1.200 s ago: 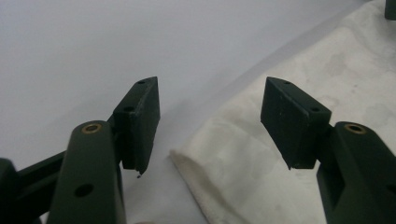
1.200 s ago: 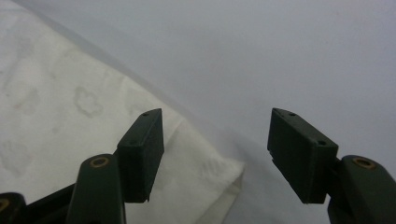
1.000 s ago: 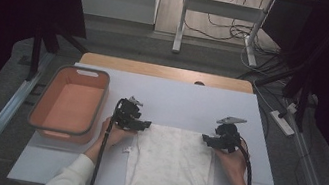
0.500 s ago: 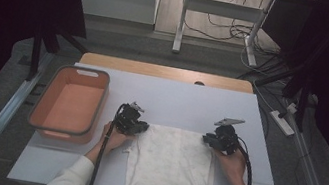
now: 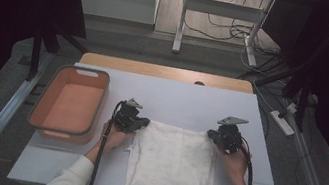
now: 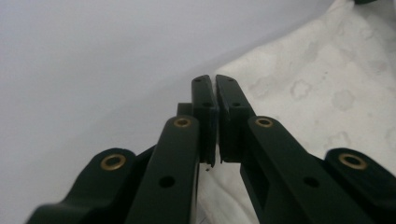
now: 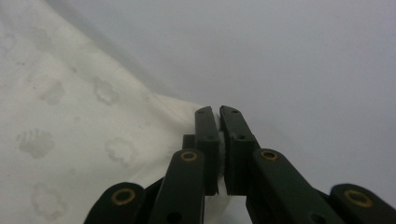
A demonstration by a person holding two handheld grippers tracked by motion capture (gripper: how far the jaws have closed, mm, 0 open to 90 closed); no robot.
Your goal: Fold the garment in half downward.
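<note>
While tongs (image 7: 218, 154) pinch cloth (image 7: 70, 116), basket (image 5: 69, 104) overhead

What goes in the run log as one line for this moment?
white paw-print cloth garment flat on white table | left gripper shut on far-left corner | right gripper shut on far-right corner | orange plastic basin empty

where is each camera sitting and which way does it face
High view: above the person's side of the table, looking forward and down; forearms, left gripper and right gripper show, beside a bin.
Left gripper view: rides that gripper, looks along its jaws, shut on the shirt.
Right gripper view: likewise, jaws shut on the shirt's corner.
All three share the shirt and table.
</note>
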